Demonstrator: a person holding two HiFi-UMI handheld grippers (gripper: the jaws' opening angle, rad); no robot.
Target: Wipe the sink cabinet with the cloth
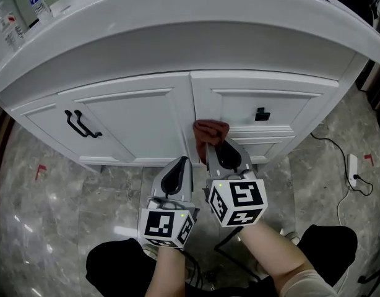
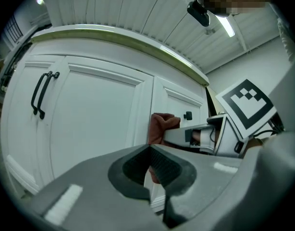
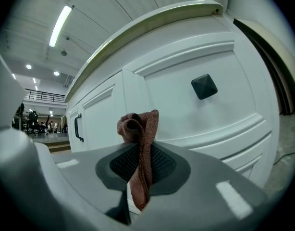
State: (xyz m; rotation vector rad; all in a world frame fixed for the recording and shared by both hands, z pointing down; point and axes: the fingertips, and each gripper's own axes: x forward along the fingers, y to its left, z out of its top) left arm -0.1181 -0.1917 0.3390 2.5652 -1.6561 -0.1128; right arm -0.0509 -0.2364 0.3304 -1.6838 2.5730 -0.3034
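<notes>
A white sink cabinet stands before me, with two doors and drawers under a curved top. My right gripper is shut on a reddish-brown cloth, whose bunched end is at the cabinet front beside the seam between door and drawers. In the right gripper view the cloth hangs pinched between the shut jaws of that gripper. My left gripper is shut and holds nothing, just left of and below the right one. In the left gripper view its jaws are closed, and the cloth shows beyond.
Black bar handles sit on the left door and a black knob on the upper right drawer. A water bottle stands on the countertop at the far left. A white plug and cable lie on the marble floor at the right.
</notes>
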